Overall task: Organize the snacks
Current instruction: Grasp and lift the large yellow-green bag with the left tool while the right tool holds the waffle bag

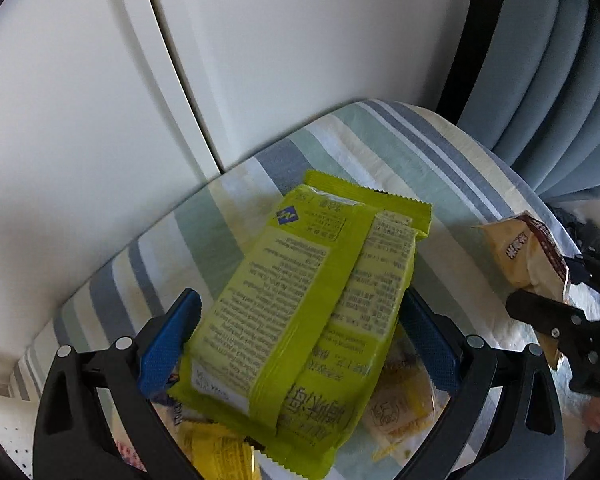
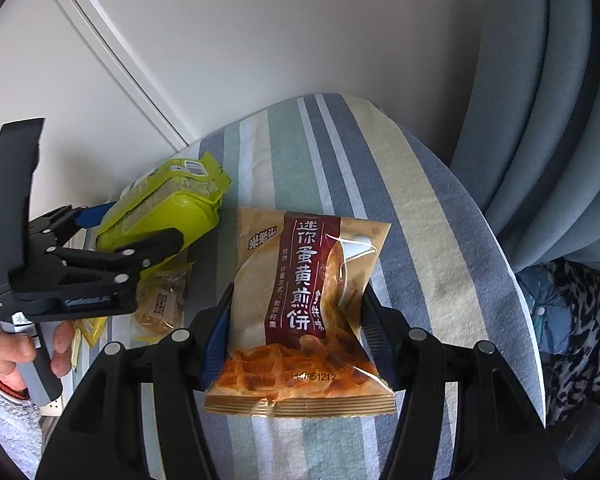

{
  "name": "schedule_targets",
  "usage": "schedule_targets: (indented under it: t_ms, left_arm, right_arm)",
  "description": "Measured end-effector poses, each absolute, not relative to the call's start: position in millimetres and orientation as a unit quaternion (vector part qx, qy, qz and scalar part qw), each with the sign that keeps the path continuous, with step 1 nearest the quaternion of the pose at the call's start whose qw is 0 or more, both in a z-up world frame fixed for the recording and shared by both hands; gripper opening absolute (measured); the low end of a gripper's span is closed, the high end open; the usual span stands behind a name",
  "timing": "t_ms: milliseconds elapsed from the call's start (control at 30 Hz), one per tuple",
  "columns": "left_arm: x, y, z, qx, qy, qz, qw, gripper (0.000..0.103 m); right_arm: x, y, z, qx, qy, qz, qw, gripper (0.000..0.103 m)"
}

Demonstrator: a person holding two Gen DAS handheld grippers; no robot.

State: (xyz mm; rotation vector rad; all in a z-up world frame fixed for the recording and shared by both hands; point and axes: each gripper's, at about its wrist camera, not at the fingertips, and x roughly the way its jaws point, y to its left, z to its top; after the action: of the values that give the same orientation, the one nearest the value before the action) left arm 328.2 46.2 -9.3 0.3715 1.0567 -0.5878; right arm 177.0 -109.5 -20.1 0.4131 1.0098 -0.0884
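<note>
Snacks fill both grippers above a table covered in a striped cloth [image 2: 400,184]. The left gripper [image 1: 300,316] pinches a lime-green packet [image 1: 300,300] across its width, its blue-padded fingers [image 1: 168,340] pressing in on either long edge; the packet lies printed back up, seam running away from the gripper, far end tilted slightly upward. In the right wrist view the same green packet [image 2: 160,208] shows from the side, raised off the cloth, with the left gripper [image 2: 148,240] clamped on it and a hand [image 2: 16,352] in a grey sleeve wrapped round the handle.

Beneath the left gripper, small yellow-wrapped snacks [image 1: 396,408] lie loose on the cloth, partly hidden by the green packet; another yellow wrapper [image 1: 220,452] sits close to the gripper's base.

The right gripper [image 2: 296,312] is closed on a beige-and-maroon waffle cookie packet [image 2: 304,308], its fingers [image 2: 216,332] squeezing the lower sides so the wrapper creases; the packet stands face up between them, its top pointing away from the gripper. From the left wrist view that packet [image 1: 528,252] appears off to the right of the left gripper, held by the right gripper [image 1: 556,300].

Ahead of both grippers stand white cabinet doors [image 1: 260,60], and to their right hangs a blue-grey curtain [image 2: 540,100].
</note>
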Motion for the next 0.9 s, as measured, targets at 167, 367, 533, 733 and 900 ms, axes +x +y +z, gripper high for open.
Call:
schedule_targets:
  t_ms: [167, 367, 533, 733, 900]
  left_arm:
    - [329, 48, -8, 0.147, 0.490, -0.283, 0.811, 0.083]
    - [320, 53, -2, 0.132, 0.480, -0.296, 0.816, 0.075]
    - [308, 66, 15, 0.109, 0.468, -0.296, 0.826, 0.073]
    - [292, 86, 45, 0.078, 0.452, -0.291, 0.840, 0.073]
    - [279, 105, 63, 0.068, 0.443, -0.267, 0.853, 0.073]
  right_arm:
    - [176, -111, -20, 0.201, 0.479, -0.043, 0.854, 0.059]
    - [174, -112, -20, 0.207, 0.475, -0.044, 0.854, 0.059]
    - [173, -115, -20, 0.213, 0.471, -0.045, 0.855, 0.059]
    - [172, -116, -19, 0.220, 0.466, -0.046, 0.856, 0.059]
    - [169, -117, -17, 0.225, 0.460, -0.040, 0.858, 0.059]
